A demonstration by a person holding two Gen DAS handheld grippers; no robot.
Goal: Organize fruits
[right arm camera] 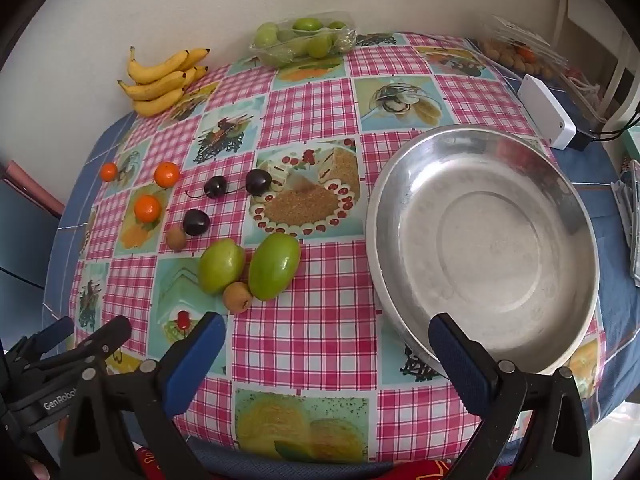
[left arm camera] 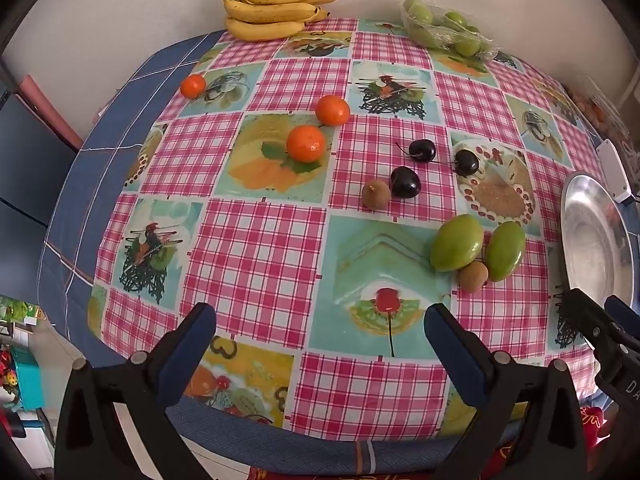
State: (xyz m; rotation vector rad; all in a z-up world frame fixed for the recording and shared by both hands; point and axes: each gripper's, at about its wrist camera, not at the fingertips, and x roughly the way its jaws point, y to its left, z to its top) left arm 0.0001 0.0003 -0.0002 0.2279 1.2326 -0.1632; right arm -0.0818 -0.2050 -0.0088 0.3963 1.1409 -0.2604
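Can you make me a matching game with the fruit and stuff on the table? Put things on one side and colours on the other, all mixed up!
Things:
1. bananas
2. cherries
3. bowl
4. tangerines

Colours:
A. silver
B. orange
C. yellow
D. dark, almost black

Right pairs: 1-C, 2-D, 3-A, 4-B.
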